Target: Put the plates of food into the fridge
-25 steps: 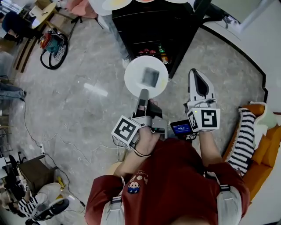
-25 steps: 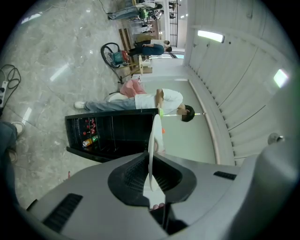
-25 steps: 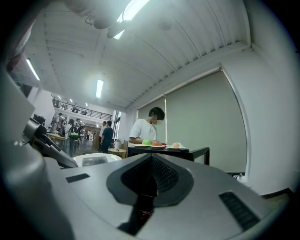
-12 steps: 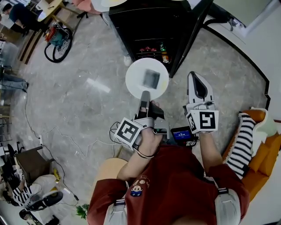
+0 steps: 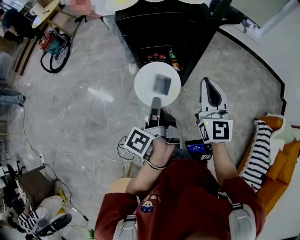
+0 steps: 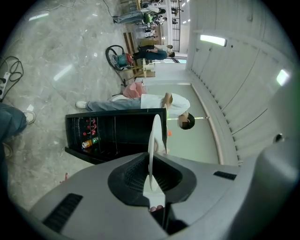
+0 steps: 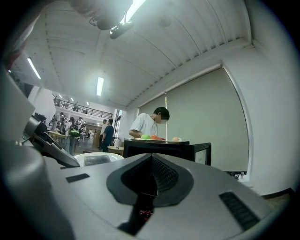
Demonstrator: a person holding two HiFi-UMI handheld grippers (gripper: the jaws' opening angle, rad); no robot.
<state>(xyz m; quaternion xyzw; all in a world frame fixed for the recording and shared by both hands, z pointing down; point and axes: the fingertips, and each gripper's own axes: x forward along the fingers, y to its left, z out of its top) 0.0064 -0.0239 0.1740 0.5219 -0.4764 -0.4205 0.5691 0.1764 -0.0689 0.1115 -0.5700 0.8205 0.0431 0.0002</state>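
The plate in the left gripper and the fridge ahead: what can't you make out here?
Food on the plate: a blurred grey square in the head view; the left gripper view sees the plate edge-on.
Drinks in the fridge: too small, on dark shelves.
Plates on the fridge top: cut off by the head view's upper edge.

Head camera rides on the person's head and faces steeply down, floor and open fridge (image 5: 164, 28) farther off. Camera on the left gripper (image 5: 153, 101) looks along its jaws, rolled sideways: plate (image 6: 153, 140) edge-on right at the lens, fridge beyond. Camera on the right gripper (image 5: 209, 89) looks level and upright at the fridge. All three views share fridge and plate.
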